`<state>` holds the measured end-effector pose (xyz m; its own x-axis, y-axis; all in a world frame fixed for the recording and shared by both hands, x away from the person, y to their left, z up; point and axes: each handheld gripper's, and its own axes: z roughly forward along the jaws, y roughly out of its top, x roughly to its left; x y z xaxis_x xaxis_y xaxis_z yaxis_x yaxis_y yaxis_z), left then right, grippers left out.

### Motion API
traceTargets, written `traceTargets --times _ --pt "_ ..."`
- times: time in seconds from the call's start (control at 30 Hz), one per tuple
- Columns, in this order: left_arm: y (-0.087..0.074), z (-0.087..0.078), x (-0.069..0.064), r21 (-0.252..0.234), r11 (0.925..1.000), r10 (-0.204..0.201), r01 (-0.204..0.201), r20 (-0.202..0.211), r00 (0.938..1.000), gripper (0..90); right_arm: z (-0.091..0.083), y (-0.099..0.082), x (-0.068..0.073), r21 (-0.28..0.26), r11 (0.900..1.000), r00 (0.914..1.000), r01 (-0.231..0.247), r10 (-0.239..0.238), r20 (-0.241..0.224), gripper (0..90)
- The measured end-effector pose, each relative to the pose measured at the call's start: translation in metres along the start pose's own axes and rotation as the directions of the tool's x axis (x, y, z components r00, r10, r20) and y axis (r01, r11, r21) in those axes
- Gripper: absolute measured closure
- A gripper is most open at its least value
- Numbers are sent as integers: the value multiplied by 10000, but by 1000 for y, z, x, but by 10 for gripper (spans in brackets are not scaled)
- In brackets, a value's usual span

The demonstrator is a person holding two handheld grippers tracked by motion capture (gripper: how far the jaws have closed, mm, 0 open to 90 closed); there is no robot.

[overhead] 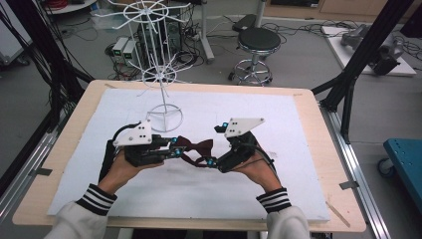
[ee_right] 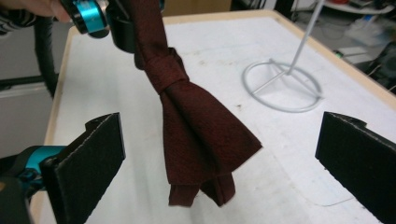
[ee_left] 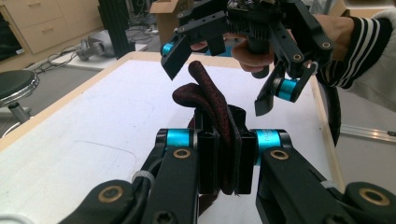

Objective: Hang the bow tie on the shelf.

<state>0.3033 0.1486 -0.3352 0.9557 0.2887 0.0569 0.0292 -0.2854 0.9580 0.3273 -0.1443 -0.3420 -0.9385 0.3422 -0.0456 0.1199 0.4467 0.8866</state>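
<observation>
The left gripper [ee_left: 219,163] is clamping one end of a dark red bow tie [overhead: 195,146], holding it above the white mat [overhead: 249,199] near the middle of the table [overhead: 318,144]; the right gripper [ee_right: 219,154] is hanging with its jaws spread wide, the free wing of the bow tie dangling between them without touching either; a white wire stand [overhead: 161,74] is standing behind the left gripper.

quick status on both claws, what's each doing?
Left claw: closed on the dark red bow tie.
Right claw: open, jaws on either side of the bow tie's free wing, not touching.
</observation>
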Motion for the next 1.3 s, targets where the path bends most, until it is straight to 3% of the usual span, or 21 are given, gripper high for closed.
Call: traceTargets --times 0.17,0.33,0.47,0.5,0.53,0.63,0.67,0.93,0.97,1.03,1.1,1.17,1.27,1.3 --pt "1 -3 2 -62 10000 -62 61 -153 9999 838 -7 -2 1 -264 9995 9995 -195 201 226 6" --pt "3 -14 6 -361 9989 -305 288 -486 9984 838 -23 -11 2 -1036 9935 9964 -472 542 658 7" --pt "6 -22 10 -513 9979 -431 396 -690 9967 838 -30 -18 4 -1175 9916 9935 -543 654 929 7" --pt "7 -24 11 -531 9979 -405 367 -727 9965 838 -33 -20 5 -977 9930 9911 -665 770 1085 7" --pt "9 -27 13 -586 9977 -384 339 -787 9962 838 -38 -22 7 -1372 9889 9898 -574 743 1217 7" --pt "12 -31 15 -697 9969 -407 355 -739 9964 838 -42 -26 8 -1680 9835 9877 -679 900 1277 7" --pt "15 -33 16 -744 9966 -411 349 -834 9957 838 -45 -31 10 -1845 9806 9834 -659 952 1546 7" --pt "29 -40 24 -771 9967 -322 239 -1089 9935 838 -56 -50 13 -2368 9679 9670 -837 1362 2151 7" --pt "32 -41 27 -773 9967 -326 238 -1142 9929 838 -59 -56 14 -2440 9666 9593 -781 1396 2457 7" --pt "34 -41 29 -736 9971 -300 213 -1187 9925 838 -60 -58 15 -2520 9641 9565 -832 1483 2513 7" --pt "37 -42 31 -710 9973 -290 201 -1265 9915 838 -63 -68 16 -2640 9610 9438 -827 1606 2888 7" --pt "40 -42 34 -665 9976 -264 174 -1371 9902 838 -64 -71 17 -2691 9589 9404 -901 1709 2940 7" --pt "44 -43 38 -576 9982 -278 191 -1539 9877 838 -67 -83 18 -2940 9517 9230 -883 1892 3352 7" --pt "45 -44 40 -559 9982 -285 198 -1592 9868 838 -68 -85 18 -2996 9495 9207 -928 1964 3372 7"
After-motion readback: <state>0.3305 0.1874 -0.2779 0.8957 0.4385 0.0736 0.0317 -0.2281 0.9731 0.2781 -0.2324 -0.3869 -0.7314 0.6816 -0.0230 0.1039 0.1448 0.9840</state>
